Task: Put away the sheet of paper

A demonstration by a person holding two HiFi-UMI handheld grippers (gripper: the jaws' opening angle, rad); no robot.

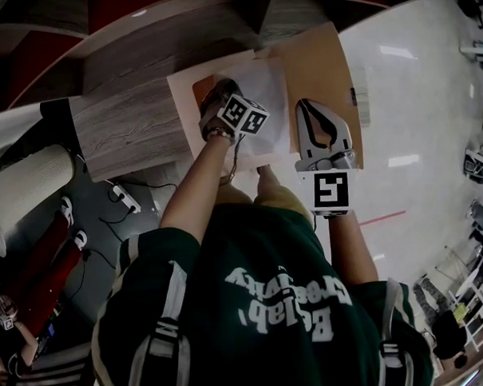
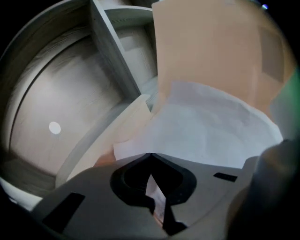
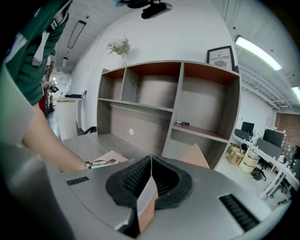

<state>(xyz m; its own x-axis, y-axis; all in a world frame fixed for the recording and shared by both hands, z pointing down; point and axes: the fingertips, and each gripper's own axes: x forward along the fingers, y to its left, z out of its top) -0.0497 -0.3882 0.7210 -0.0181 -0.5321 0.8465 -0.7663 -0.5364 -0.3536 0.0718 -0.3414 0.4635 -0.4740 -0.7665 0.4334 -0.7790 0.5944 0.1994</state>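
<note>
Where the head view looks steeply down, person: dark green shirt (image 1: 276, 310) with white lettering, both forearms reaching forward to a desk.
Right gripper (image 3: 151, 157): jaws together, clamped on a thin tan edge of the folder, just to the right of the left gripper.
Left gripper (image 2: 150, 154): tilted down over the desk, jaws closed on the near edge of the sheet of paper.
Sheet of paper (image 2: 206, 131): white, lying on the folder's flat leaf, its far part against the raised tan leaf.
Folder (image 2: 206, 51): tan and open, one leaf flat on the desk, the other standing up on the right.
Desk (image 1: 124, 127): grey wood grain; folder and sheet sit at its right-hand end, by the front edge.
Shelf unit (image 3: 178, 103): open compartments rising along the desk's far edge, with a framed print (image 3: 220, 56) and a small plant (image 3: 120, 47) on top.
</note>
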